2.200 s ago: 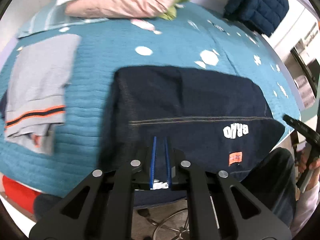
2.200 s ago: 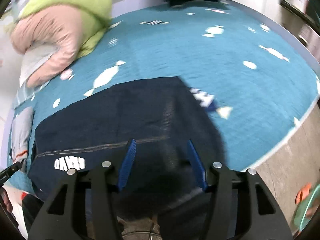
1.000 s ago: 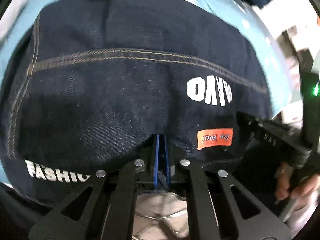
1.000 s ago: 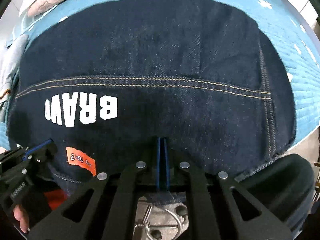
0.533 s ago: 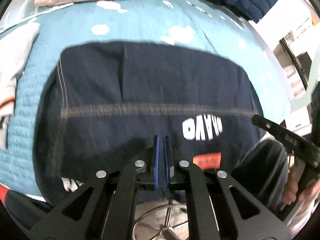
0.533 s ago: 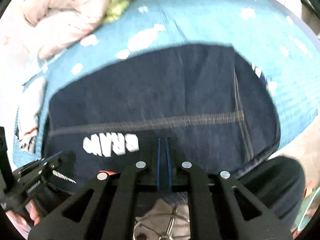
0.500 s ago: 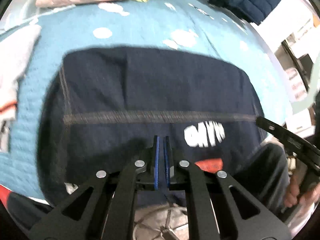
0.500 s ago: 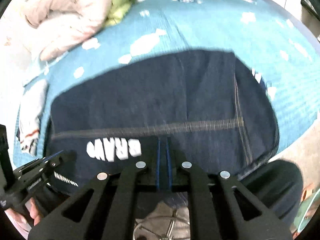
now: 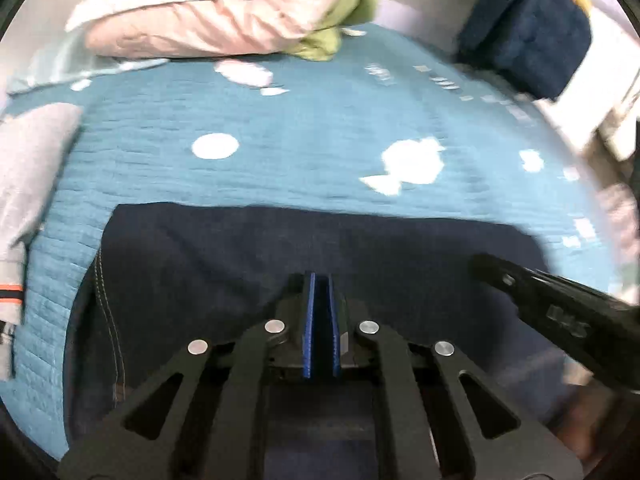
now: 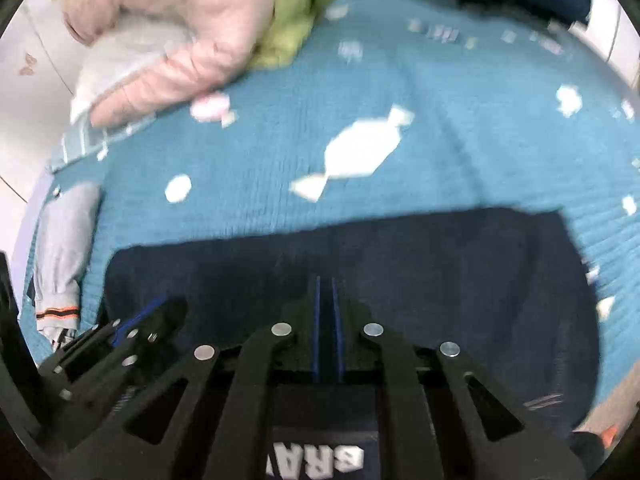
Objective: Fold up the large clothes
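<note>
Both claws pinch the near hem of the dark denim garment (image 9: 240,264), the left claw (image 9: 319,280) and right claw (image 10: 327,284) each pressed together on cloth that spreads ahead of them over the teal bedspread (image 9: 320,120). Only the right view shows white lettering (image 10: 316,460) beneath its claw; only the left shows the navy quilted jacket (image 9: 524,36) far ahead. A second ago the denim filled both views; now it looks doubled over, with bedspread beyond.
</note>
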Demonstrator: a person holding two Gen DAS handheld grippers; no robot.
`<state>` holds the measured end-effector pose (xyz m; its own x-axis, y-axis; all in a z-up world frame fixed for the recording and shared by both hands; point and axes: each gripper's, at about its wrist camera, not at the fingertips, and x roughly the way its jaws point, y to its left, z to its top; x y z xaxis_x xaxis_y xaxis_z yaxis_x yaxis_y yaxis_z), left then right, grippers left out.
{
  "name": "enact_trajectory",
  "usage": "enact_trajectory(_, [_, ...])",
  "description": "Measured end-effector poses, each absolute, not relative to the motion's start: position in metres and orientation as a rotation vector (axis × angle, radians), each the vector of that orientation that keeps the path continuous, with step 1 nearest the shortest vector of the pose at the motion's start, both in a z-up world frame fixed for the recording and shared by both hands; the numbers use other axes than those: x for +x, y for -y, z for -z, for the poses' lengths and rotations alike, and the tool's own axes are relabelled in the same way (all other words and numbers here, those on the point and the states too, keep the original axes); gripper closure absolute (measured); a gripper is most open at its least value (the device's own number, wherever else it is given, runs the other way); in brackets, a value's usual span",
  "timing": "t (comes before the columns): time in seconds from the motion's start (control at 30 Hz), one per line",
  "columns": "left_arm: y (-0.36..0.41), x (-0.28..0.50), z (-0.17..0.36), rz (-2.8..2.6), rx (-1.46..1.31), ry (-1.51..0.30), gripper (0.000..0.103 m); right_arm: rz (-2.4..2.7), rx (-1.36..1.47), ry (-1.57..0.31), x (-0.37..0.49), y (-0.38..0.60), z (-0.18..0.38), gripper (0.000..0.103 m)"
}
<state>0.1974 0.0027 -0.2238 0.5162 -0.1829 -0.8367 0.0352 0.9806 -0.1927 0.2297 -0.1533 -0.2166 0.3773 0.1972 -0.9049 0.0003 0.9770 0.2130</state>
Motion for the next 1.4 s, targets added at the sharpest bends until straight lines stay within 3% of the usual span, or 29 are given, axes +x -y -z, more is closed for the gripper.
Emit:
enact_trajectory(0.13, [-0.009,0.19,0.254,0.104,-0.177,-0.958,0.101,-0.15,0.087,-1.152,0.233,0.152,0.248,0.103])
enact_trajectory(0.23, [-0.004,0.185,0.253,0.074,-0.079,-0.922,0.1,-0.198,0.245,-1.161,0.236,0.176,0.253,0.103])
enact_trajectory(0.4, [-0.027,0.189,0.247,0.066,-0.142,-0.929,0.1,-0.209,0.326,-1.15,0.236,0.205,0.244,0.103])
enact_trajectory(0.53, [-0.053,0.188,0.242,-0.019,-0.114,-0.913,0.1,0.067,0.193,-1.086,0.229,0.247,0.232,0.103])
enact_trajectory(0.67, [-0.068,0.191,0.241,-0.036,-0.127,-0.915,0.1,-0.032,0.467,-1.134,0.23,0.293,0.259,0.103])
enact_trajectory(0.8, [-0.089,0.184,0.234,-0.126,-0.153,-0.923,0.101,0.062,0.307,-1.157,0.228,0.278,0.243,0.103])
enact_trajectory(1.0, [-0.118,0.165,0.222,-0.095,-0.176,-0.94,0.101,0.088,0.465,-1.149,0.215,0.31,0.242,0.103])
enact_trajectory(1.13, [-0.12,0.155,0.207,-0.142,-0.195,-0.943,0.1,0.151,0.489,-1.086,0.188,0.326,0.212,0.099])
enact_trajectory(1.27, [-0.105,0.148,0.185,-0.064,-0.267,-0.916,0.1,0.051,0.35,-1.027,0.164,0.291,0.187,0.097])
enact_trajectory(1.4, [-0.05,0.15,0.183,0.121,-0.286,-0.938,0.1,-0.201,0.326,-1.089,0.154,0.225,0.197,0.097])
